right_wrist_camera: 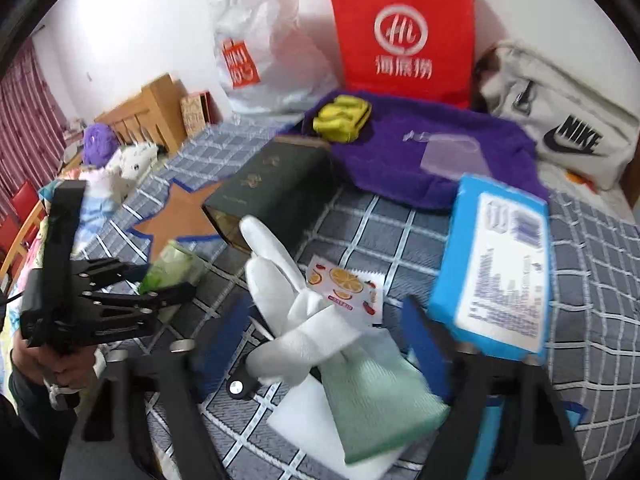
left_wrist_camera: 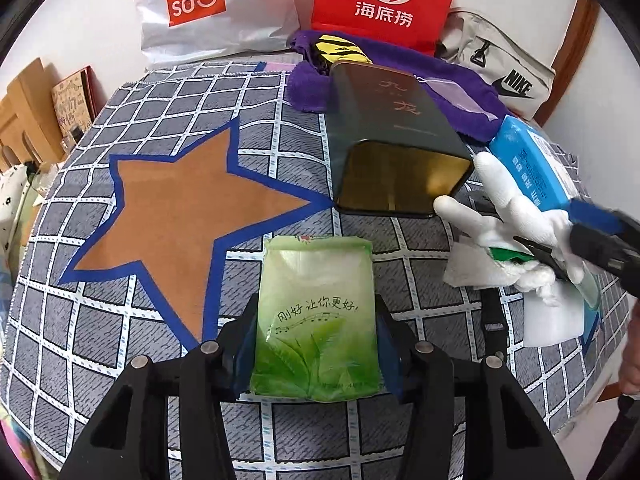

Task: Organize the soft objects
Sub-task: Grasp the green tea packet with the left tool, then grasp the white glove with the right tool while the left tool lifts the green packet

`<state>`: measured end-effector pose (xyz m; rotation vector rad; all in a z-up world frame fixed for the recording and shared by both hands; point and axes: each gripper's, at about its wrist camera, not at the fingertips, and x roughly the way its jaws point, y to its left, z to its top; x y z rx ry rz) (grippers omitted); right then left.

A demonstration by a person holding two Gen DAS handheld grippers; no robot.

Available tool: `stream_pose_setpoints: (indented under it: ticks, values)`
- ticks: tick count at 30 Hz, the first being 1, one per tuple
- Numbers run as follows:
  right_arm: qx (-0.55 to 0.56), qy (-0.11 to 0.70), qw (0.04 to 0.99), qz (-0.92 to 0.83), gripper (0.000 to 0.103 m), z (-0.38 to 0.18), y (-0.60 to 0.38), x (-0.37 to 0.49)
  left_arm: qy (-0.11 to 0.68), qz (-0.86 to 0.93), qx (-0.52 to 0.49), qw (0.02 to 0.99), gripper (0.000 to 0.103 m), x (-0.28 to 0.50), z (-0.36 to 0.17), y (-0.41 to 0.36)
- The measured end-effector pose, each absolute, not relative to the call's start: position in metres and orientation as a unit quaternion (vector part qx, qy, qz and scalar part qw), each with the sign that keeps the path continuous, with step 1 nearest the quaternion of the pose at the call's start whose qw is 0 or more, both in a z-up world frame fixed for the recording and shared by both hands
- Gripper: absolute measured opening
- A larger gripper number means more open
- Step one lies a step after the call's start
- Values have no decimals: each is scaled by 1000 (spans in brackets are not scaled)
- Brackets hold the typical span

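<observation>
Left claw [left_wrist_camera: 316, 304] is narrowed onto a green tissue pack [left_wrist_camera: 316, 264]. The pads sit against both long sides and the pack runs straight out between the fingers. In the right wrist view the same pack is caught in that claw, with a hand [right_wrist_camera: 48, 360] on the handle.

Straight ahead of the left claw, past the pack's far end, a dark tin [left_wrist_camera: 392, 120] lies on its side with its open mouth facing the claw. Ahead-left is an orange star on the checked sheet [left_wrist_camera: 120, 340].

Right claw [right_wrist_camera: 324, 308] has its fingers apart. A white glove [right_wrist_camera: 276, 264] lies between them, fingers pointing away. The frame is blurred, so cannot tell if the pads press on it. Under the glove's cuff, inside the claw, is a pale green cloth [right_wrist_camera: 384, 400] on a white foam block [right_wrist_camera: 304, 428]. Just ahead of the claw is a fruit-print packet [right_wrist_camera: 344, 284], partly under the glove. A blue wipes pack [right_wrist_camera: 496, 264] sits just right of the right finger, tilted.

Farther ahead is a purple towel [right_wrist_camera: 400, 148] with a yellow item [right_wrist_camera: 340, 118] on it. Behind that are a red paper bag [right_wrist_camera: 404, 32], a white Miniso bag [right_wrist_camera: 260, 48] and a Nike bag [right_wrist_camera: 568, 132].
</observation>
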<state>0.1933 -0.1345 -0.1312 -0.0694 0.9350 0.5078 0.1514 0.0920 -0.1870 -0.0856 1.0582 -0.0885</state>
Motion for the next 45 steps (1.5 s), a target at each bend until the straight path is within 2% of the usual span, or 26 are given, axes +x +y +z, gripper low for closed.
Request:
stream_pose_setpoints:
  ticks: [2,6,16,33,45]
  values:
    - [-36,471,846,247,22,-143,-131,199,503,-45,-41,862,49,151,-187,93]
    - [-41,449,858,247,13,-139,-136,190,501,-47,-44,863,49,152,-188,93]
    - [0,376,892,250,12,-78,-177,141,500,-45,-62,863,49,147,-184,91]
    - [31,333,925,182,11,-51,-250,98,476,-48,-80,875,48,131,-142,75]
    - [42,320,928,187,11,-23,-256,117,447,-62,-69,890,49,146,-91,58]
